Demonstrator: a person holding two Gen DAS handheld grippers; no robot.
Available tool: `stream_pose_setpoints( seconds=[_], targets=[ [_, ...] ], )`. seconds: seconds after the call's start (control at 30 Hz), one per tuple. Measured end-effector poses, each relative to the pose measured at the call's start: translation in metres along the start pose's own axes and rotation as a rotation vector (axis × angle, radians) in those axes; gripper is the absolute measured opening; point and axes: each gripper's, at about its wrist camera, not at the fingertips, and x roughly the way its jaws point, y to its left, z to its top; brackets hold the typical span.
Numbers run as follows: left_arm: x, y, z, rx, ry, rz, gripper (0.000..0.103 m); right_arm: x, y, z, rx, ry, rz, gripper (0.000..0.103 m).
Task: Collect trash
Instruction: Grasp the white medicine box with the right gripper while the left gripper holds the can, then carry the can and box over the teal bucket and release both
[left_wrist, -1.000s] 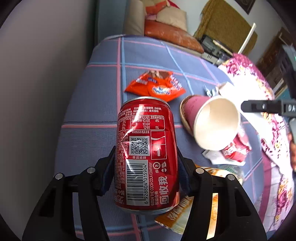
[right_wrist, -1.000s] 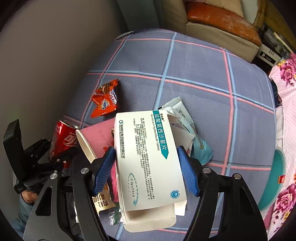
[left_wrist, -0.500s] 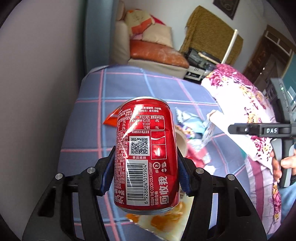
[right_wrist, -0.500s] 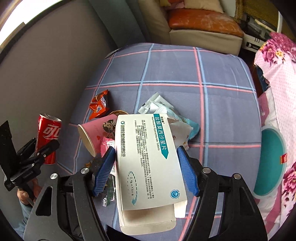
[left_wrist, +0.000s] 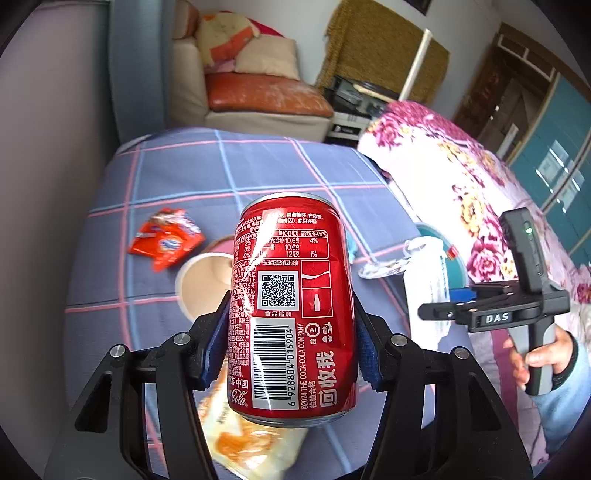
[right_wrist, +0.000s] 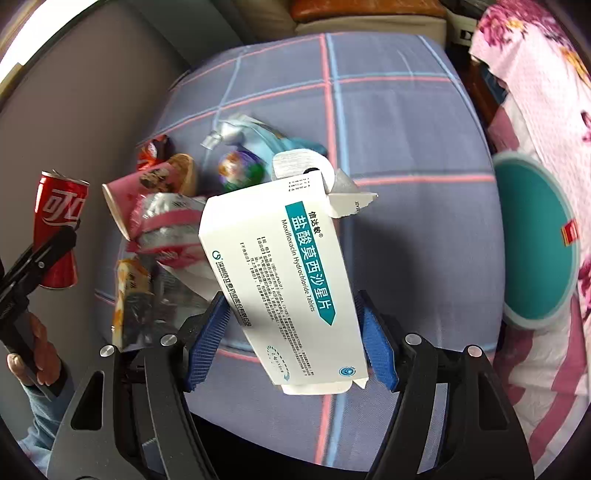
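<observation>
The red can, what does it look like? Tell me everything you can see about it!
The red can is a shiny metal Coca-Cola can with white writing, a barcode and a square code on its side. Its wall looks a bit dented. The left gripper squeezes it between blue pads, one on each side, and holds it up in the air above the checked blue cloth, where other rubbish lies. It stands nearly upright. From the right wrist camera its top rim looks bent.

paper cup on its side on the bedspread, snack wrapper to its left, cushion behind
</observation>
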Motion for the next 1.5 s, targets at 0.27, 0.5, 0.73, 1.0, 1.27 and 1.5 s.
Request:
stream_pose_setpoints(
  seconds=[0.27,0.5,0.73,1.0,1.27,1.5],
  targets=[
    [0.024,-0.032,0.003,0.056,0.040,-0.035,0.059,-0.007,-0.025,-0.017,0.027,-0.034,-0.067,0.079],
    [0.042,-0.047,0.000,0.079,0.075,-0.054,0.059,-0.011,-0.027,-0.034,0.005,-0.065,-0.088,0.083],
    [0.050,-0.052,-0.004,0.083,0.100,-0.036,0.059,0.019,-0.027,-0.039,-0.032,0.003,-0.079,0.084],
    [0.044,-0.053,-0.006,0.071,0.094,-0.014,0.059,0.028,-0.008,-0.054,-0.163,0.004,-0.112,0.061],
    [0.040,-0.073,-0.012,0.097,0.090,-0.023,0.059,-0.007,-0.027,-0.075,-0.121,-0.025,-0.002,0.060],
    [0.083,-0.123,-0.012,0.182,0.169,-0.104,0.059,-0.015,-0.049,-0.087,-0.097,-0.028,0.040,0.060]
  ],
)
